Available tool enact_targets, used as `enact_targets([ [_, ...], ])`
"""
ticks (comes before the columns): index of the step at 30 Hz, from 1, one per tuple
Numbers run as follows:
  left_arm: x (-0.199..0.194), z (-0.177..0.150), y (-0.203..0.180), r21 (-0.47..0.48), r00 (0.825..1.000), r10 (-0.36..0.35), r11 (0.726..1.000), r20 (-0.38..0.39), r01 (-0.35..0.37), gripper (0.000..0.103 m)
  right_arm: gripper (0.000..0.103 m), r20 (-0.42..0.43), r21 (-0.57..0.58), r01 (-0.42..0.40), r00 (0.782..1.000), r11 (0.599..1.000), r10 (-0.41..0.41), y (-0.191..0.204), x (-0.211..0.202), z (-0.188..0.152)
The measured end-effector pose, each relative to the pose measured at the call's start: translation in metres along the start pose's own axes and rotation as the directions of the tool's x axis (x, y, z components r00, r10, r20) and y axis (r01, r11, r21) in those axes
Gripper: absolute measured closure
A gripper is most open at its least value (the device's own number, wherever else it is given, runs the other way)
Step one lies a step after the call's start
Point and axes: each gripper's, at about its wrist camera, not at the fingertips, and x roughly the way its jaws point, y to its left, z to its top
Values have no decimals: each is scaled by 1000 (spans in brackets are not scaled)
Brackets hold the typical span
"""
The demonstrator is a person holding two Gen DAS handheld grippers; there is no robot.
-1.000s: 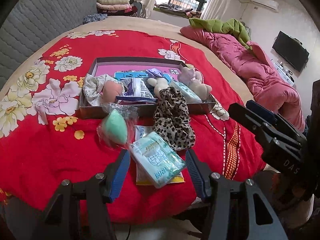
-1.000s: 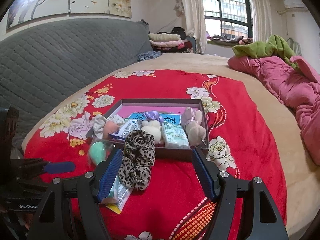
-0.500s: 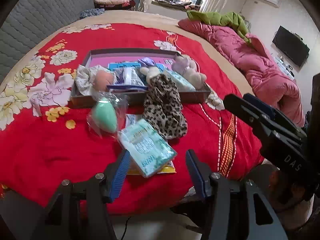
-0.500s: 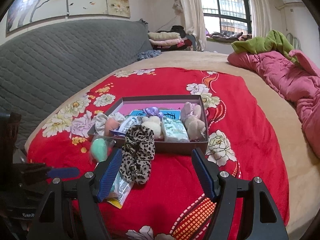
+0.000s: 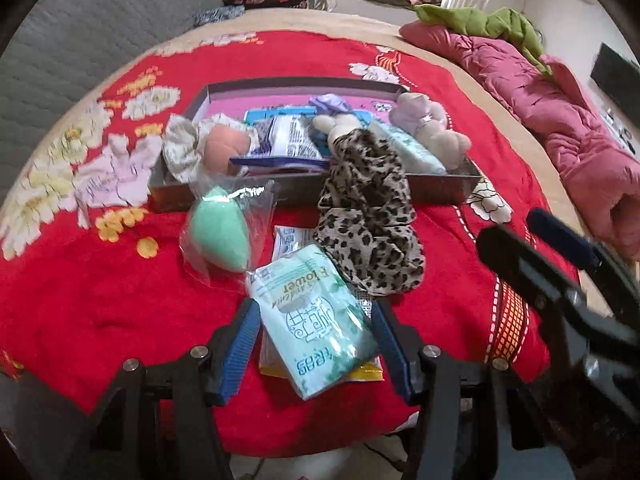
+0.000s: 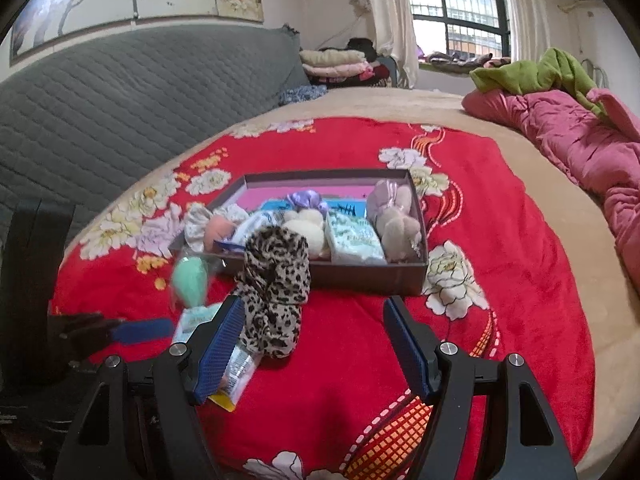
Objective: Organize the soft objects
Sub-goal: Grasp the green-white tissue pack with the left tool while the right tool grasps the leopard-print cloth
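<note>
A dark shallow box (image 5: 440,190) (image 6: 360,276) on the red floral blanket holds several soft items: a peach puff, packets, a tissue pack and plush toys. In front of it lie a leopard-print scrunchie (image 5: 370,224) (image 6: 276,280), a bagged green sponge (image 5: 220,228) (image 6: 190,278) and a pale green tissue pack (image 5: 312,320) (image 6: 196,318) on a yellow-edged packet. My left gripper (image 5: 314,322) is open, its jaws on either side of the tissue pack, not closed on it. My right gripper (image 6: 314,326) is open and empty, just before the scrunchie.
The bed's front edge is right below both grippers. A pink quilt (image 5: 560,120) (image 6: 580,148) with a green cloth lies at the right. A grey quilted headboard (image 6: 120,92) stands at the left. Folded blankets (image 6: 336,62) sit at the back.
My left gripper has moved forward over the bed edge so its jaws now flank the tissue pack. My right gripper has also come closer to the scrunchie and box.
</note>
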Motion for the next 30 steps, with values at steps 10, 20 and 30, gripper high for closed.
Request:
enact_targets([
  [10, 7, -5, 23, -56, 998, -57, 997, -7, 57, 40, 30, -53, 1, -54, 997, 999, 54, 1, 36, 2],
  [20, 8, -9, 30, -49, 995, -96, 994, -1, 96, 41, 30, -110, 17, -104, 988, 994, 105, 0, 77, 1],
  [30, 11, -8, 27, -50, 996, -86, 995, -6, 85, 41, 59, -132, -6, -131, 983, 991, 129, 6, 93, 3],
])
